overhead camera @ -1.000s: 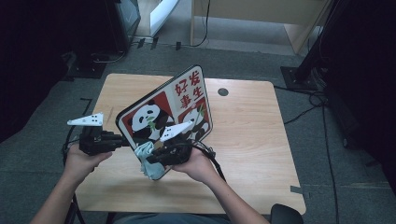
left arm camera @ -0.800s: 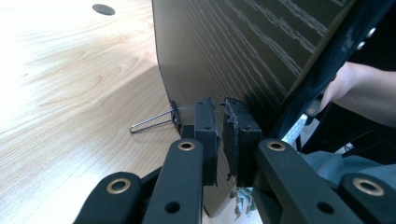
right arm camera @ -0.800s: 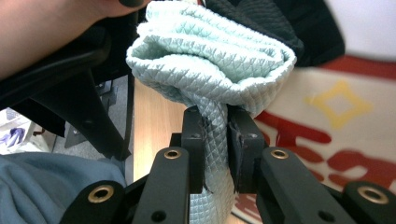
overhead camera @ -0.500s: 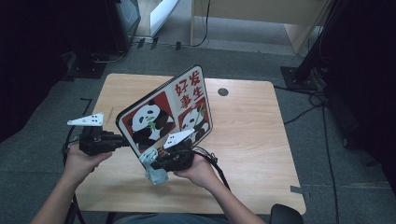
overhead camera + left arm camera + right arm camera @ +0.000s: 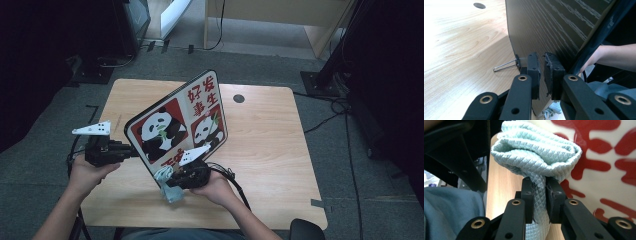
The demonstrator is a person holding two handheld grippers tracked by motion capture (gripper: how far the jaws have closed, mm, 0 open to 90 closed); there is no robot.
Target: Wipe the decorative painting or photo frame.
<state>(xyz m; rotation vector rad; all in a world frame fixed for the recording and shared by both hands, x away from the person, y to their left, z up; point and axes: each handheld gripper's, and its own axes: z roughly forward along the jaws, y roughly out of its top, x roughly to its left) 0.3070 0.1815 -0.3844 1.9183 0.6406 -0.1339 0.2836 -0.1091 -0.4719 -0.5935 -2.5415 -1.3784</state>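
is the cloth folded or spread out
Folded: the cloth is bunched into thick layered folds above the right tool, whose jaws pinch it, beside the panda board.

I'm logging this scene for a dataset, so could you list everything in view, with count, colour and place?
panda board: one, white with red panels and black-and-white pandas, held tilted over the table's near left part.
cloth: one, pale blue, quilted, bunched against the board's lower front.
wire stand: one, metal, at the board's back, its foot on the table.
table: one, light wood, with a dark round hole near its far edge.
left gripper: one, black, clamped on the board's edge.
right gripper: one, black, clamped on the cloth.
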